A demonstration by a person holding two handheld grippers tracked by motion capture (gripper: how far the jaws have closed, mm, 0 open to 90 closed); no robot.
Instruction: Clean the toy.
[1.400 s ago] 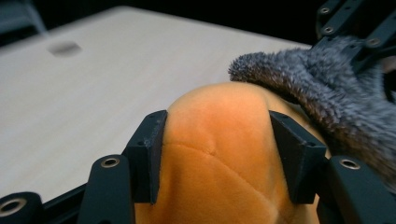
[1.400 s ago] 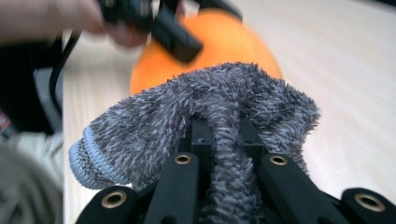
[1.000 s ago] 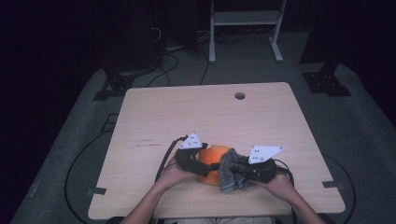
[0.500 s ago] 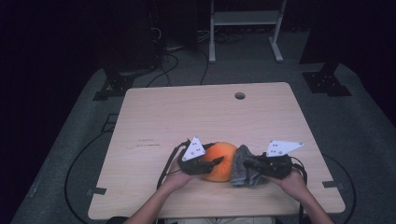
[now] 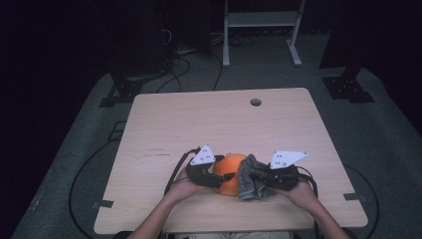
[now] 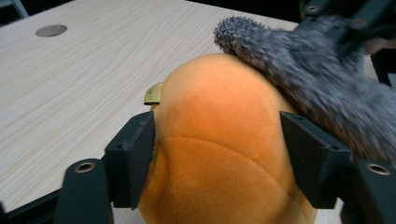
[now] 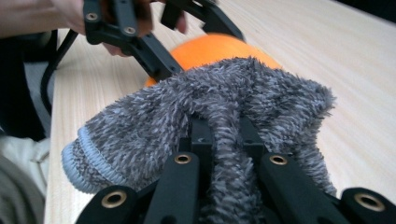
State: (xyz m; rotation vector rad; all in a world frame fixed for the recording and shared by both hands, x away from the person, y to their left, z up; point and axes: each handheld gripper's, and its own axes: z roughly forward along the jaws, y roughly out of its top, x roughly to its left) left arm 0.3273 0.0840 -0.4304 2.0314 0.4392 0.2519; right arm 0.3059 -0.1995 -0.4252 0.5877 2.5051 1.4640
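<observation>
Since the earlier frame both hands have drawn a little apart and the grey fuzzy sock [image 5: 251, 178] has slid off the top of the orange plush ball [image 5: 230, 172] to its right side. Left of the ball, the left gripper [image 6: 217, 154] has just been widening its jaws, yet both pads press the ball's flanks, so it grips it. Right of the ball, the right gripper [image 7: 219, 135] is clenched on a fold of the sock, which drapes against the ball on the table [image 5: 199, 119].
</observation>
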